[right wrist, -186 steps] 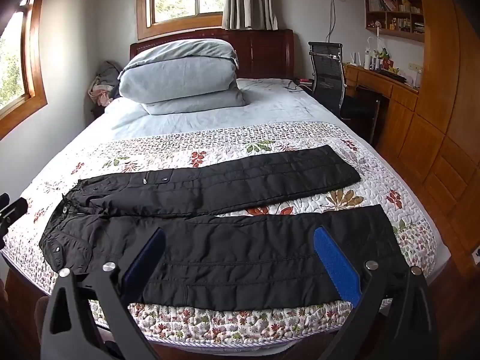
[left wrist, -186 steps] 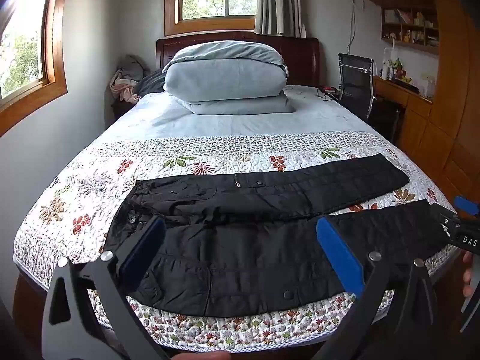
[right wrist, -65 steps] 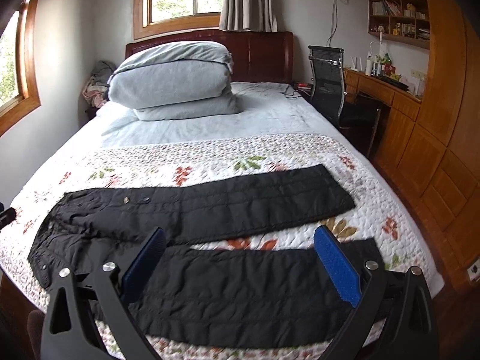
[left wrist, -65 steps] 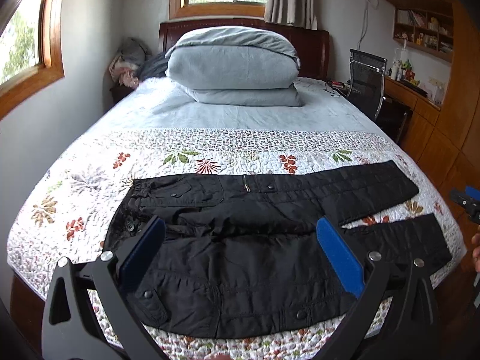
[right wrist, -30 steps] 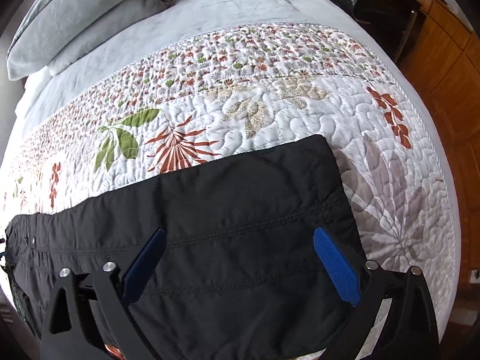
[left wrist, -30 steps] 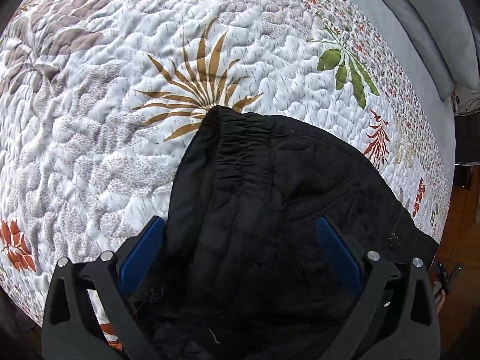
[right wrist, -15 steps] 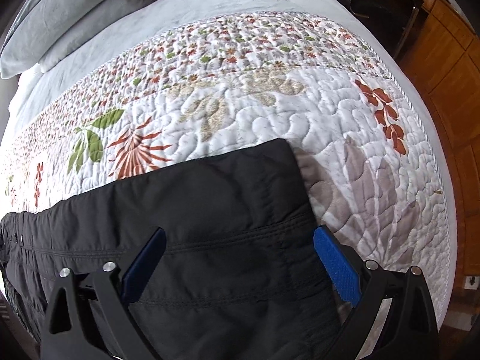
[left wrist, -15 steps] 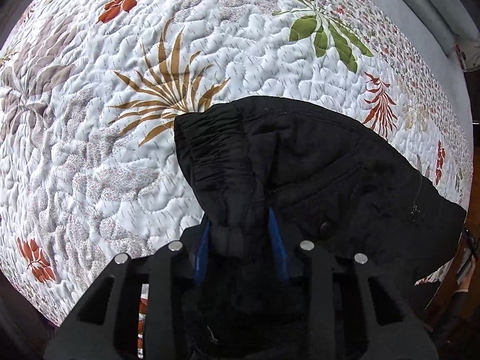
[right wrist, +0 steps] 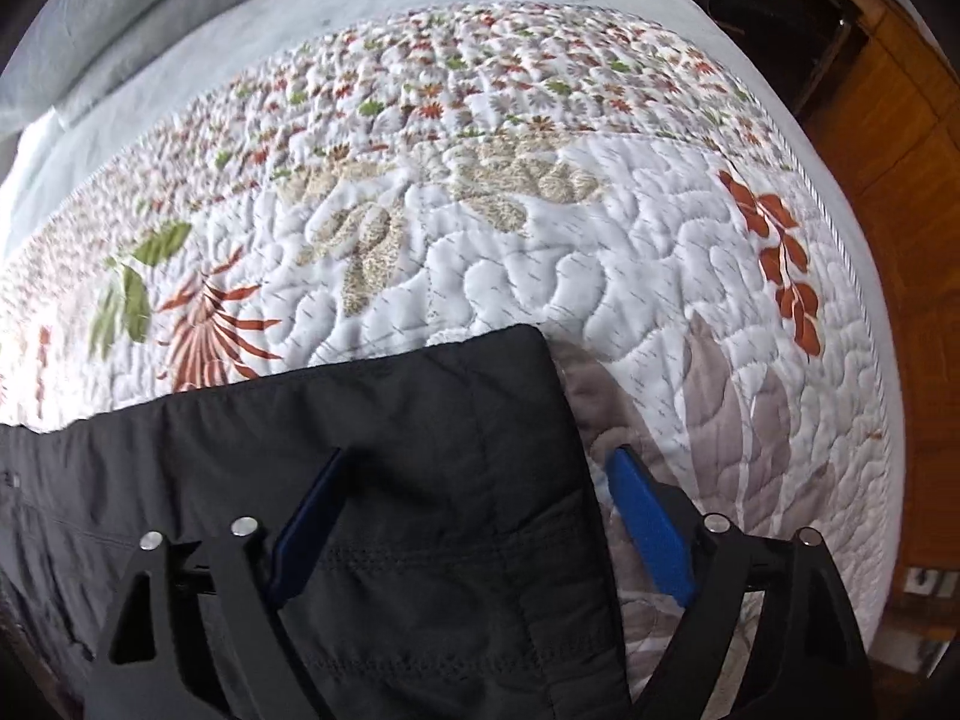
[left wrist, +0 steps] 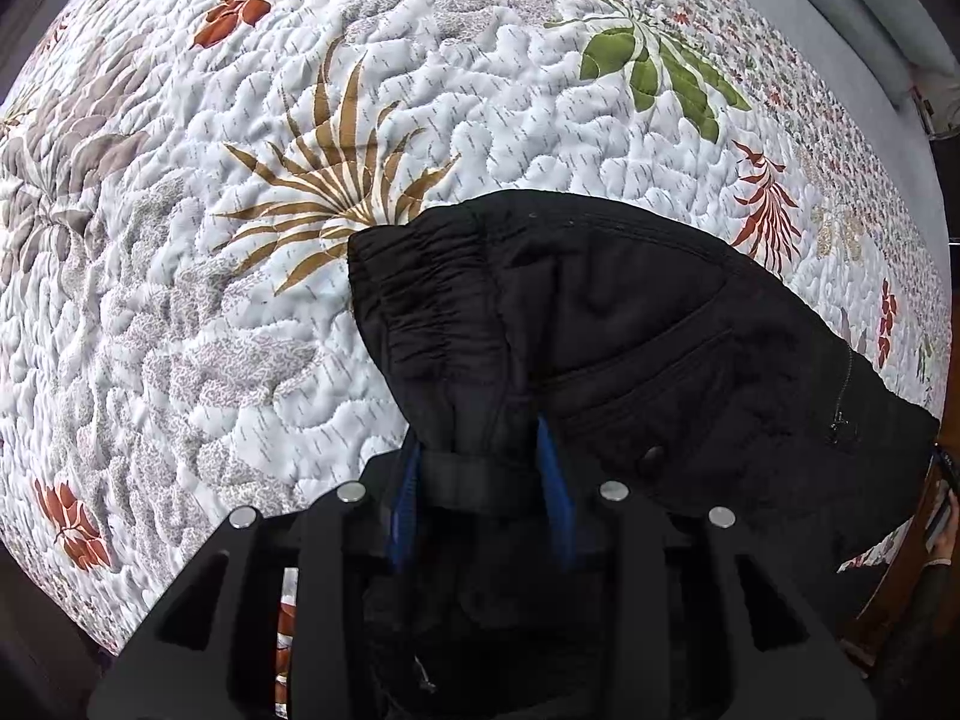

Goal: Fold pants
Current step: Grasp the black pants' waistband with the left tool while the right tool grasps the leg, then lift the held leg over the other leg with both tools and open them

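Black pants [left wrist: 630, 324] laid flat on a white quilted bedspread [left wrist: 240, 300] printed with leaves in rust, tan, green and grey. Fabric matte, slightly padded, stitched in rows across the leg. Waist end directly ahead of the left gripper [left wrist: 480, 468]: elastic waistband gathered into tight ridges, drawn up into a peak toward the tool. Slanted pocket seam, a dark snap and a short zipper just right of the tool. Left gripper pointing down, blue pads [left wrist: 547, 450] pressed in on a bunched fold of the waistband, cloth filling the narrow gap between them.

Leg end under the right gripper [right wrist: 474, 504]: hem corner square and flat, its edge running just inside the right-hand blue pad [right wrist: 648, 528], which stands over bare bedspread. Left-hand pad over the cloth. Jaws of the right gripper just been narrowing, yet wide apart, hem between them, neither pad seen pressing it. Double line of stitching crossing the leg close in front of the tool. Slight motion blur in the right wrist view. Grey pillows [right wrist: 108, 24] far ahead to the left of the tool, wooden furniture [right wrist: 888, 96] off to the right.
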`<state>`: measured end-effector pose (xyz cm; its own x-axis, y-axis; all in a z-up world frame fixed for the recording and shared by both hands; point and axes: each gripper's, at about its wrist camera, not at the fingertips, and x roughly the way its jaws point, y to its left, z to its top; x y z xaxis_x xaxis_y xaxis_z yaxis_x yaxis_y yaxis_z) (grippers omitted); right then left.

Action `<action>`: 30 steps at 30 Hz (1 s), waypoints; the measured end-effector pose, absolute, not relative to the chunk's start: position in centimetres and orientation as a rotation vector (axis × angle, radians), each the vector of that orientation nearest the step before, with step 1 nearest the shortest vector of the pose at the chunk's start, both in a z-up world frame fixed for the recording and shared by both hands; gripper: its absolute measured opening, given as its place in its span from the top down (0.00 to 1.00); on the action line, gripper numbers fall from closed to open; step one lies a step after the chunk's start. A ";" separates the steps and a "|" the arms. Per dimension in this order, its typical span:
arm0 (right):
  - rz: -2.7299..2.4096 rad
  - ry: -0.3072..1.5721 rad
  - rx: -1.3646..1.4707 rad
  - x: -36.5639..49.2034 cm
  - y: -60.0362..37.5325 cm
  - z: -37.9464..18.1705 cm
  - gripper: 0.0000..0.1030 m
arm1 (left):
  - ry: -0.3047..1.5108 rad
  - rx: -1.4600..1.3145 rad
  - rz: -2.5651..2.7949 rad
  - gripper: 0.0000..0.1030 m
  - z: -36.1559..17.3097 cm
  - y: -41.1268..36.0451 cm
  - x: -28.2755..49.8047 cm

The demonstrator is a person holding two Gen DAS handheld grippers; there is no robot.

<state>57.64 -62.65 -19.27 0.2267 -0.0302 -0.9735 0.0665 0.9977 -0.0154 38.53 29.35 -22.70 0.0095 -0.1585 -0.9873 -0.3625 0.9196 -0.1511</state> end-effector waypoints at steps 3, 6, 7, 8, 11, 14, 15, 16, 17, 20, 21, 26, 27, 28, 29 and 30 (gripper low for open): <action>-0.087 1.346 -0.015 58.4 -61.5 -19.0 0.48 | 1.577 -0.390 0.182 0.63 -23.1 28.8 39.3; -0.070 1.343 -0.017 58.7 -60.6 -18.4 0.81 | 1.580 -0.364 0.188 0.63 -23.2 28.1 39.8; -0.073 1.337 -0.043 58.7 -60.0 -18.1 0.85 | 1.577 -0.356 0.186 0.65 -23.2 27.9 39.9; -0.077 1.332 -0.082 58.7 -59.2 -17.8 0.87 | 1.573 -0.352 0.182 0.66 -23.1 27.7 40.0; -0.098 1.305 -0.134 58.5 -57.8 -16.9 0.89 | 1.552 -0.371 0.178 0.72 -22.5 26.9 40.0; -0.101 1.261 -0.130 58.0 -57.3 -15.2 0.90 | 1.526 -0.367 0.168 0.76 -21.7 26.1 40.1; -0.097 1.244 -0.124 57.5 -57.4 -14.4 0.90 | 1.514 -0.365 0.166 0.77 -21.4 25.9 40.1; -0.088 1.222 -0.116 56.5 -58.1 -13.5 0.90 | 1.498 -0.362 0.163 0.78 -21.0 25.6 40.1; -0.078 1.193 -0.108 55.6 -58.0 -12.6 0.90 | 1.480 -0.353 0.158 0.79 -20.5 25.2 40.0; -0.047 1.106 -0.097 53.1 -57.9 -9.7 0.90 | 1.403 -0.328 0.111 0.80 -18.5 24.1 39.6; -0.040 1.081 -0.091 52.4 -58.0 -8.8 0.90 | 1.376 -0.338 0.094 0.81 -18.0 23.9 39.3; 0.027 0.914 -0.048 47.4 -58.0 -3.9 0.90 | 1.220 -0.372 0.011 0.82 -14.9 23.8 36.3; 0.040 0.874 -0.045 46.1 -58.0 -3.0 0.90 | 1.189 -0.377 -0.008 0.82 -14.4 24.0 35.2; 0.049 0.848 -0.041 45.1 -58.0 -2.3 0.90 | 1.156 -0.387 -0.029 0.82 -13.8 24.0 34.1; 0.061 0.808 -0.031 43.6 -57.9 -1.5 0.90 | 1.124 -0.400 -0.049 0.82 -13.1 24.2 32.8; 0.068 0.779 -0.021 42.3 -58.0 -0.8 0.90 | 1.097 -0.413 -0.065 0.82 -12.6 24.2 31.8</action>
